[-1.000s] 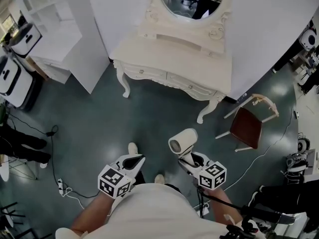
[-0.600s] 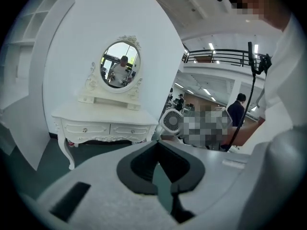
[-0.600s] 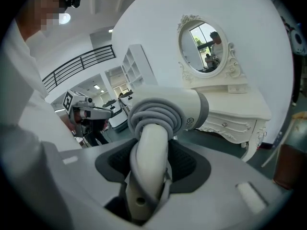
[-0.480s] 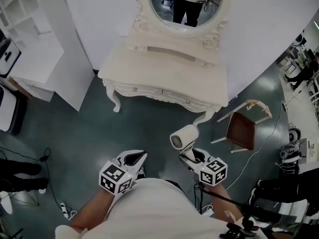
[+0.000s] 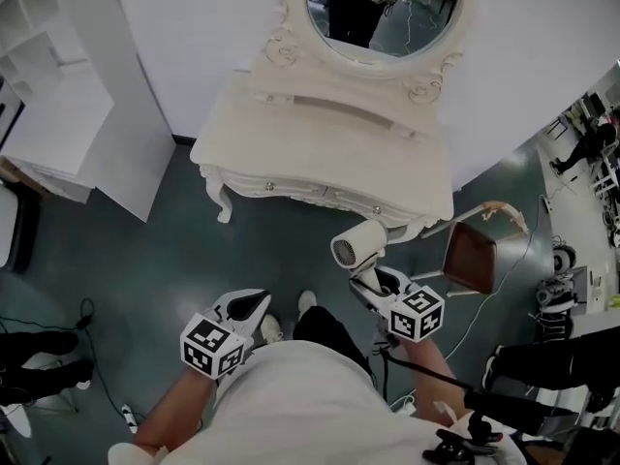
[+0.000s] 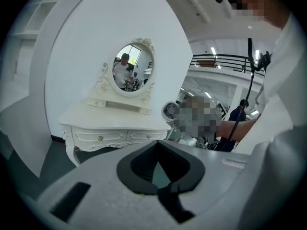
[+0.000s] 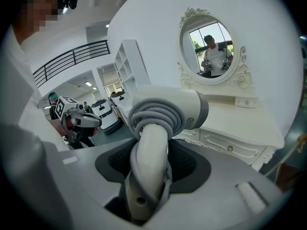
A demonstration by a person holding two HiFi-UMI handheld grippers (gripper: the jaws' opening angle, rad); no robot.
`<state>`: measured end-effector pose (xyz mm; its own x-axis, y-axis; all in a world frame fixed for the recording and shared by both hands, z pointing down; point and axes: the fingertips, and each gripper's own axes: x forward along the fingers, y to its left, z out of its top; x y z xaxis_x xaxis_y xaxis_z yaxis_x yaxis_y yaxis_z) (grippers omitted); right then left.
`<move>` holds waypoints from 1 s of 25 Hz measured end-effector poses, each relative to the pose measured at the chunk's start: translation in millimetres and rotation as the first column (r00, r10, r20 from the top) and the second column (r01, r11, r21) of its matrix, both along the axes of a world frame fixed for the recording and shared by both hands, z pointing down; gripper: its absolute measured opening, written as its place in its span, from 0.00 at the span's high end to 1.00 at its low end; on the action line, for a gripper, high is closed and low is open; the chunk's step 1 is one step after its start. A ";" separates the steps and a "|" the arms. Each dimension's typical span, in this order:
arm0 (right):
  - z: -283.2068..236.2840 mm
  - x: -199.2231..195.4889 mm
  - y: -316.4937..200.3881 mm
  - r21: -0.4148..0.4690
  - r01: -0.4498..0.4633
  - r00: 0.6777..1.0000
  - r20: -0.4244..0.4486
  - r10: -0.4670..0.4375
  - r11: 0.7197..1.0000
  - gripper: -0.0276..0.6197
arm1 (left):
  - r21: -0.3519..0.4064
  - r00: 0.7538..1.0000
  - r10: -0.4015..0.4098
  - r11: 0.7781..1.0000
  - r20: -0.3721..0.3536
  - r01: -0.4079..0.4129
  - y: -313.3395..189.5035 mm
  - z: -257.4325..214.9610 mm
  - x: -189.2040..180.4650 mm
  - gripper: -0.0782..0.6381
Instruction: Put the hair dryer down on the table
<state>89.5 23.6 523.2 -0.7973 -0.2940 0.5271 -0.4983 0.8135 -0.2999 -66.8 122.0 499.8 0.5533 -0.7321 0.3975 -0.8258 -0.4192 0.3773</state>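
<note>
Just short of counter [image 5: 320, 148], pinching hair dryer [image 5: 356, 244] handle in right gripper [image 5: 374, 285] jaws, with left gripper [image 5: 258, 304] jaws pressed together empty; set-down not yet done.

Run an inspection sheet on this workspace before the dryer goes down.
Surface: white dressing table, top bare, ahead of the person.
Job's things: hair dryer off the table, held up by its handle near the table's front right corner.
Clutter: nothing seen on the table.
Grippers: right claw shut on the dryer's handle; left claw shut, nothing in it.
Cables: dryer's cord coiled at the top of its handle; loose cable on the floor by the chair.
Surroundings: oval mirror above the table, chair to its right, white shelves to its left.
</note>
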 end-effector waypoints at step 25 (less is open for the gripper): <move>92.1 -113.2 -365.8 0.035 0.319 0.921 -0.247 -0.301 0.947 0.64 | -0.040 0.988 -0.134 0.990 0.073 0.137 -301.9 -19.9 -85.5 0.89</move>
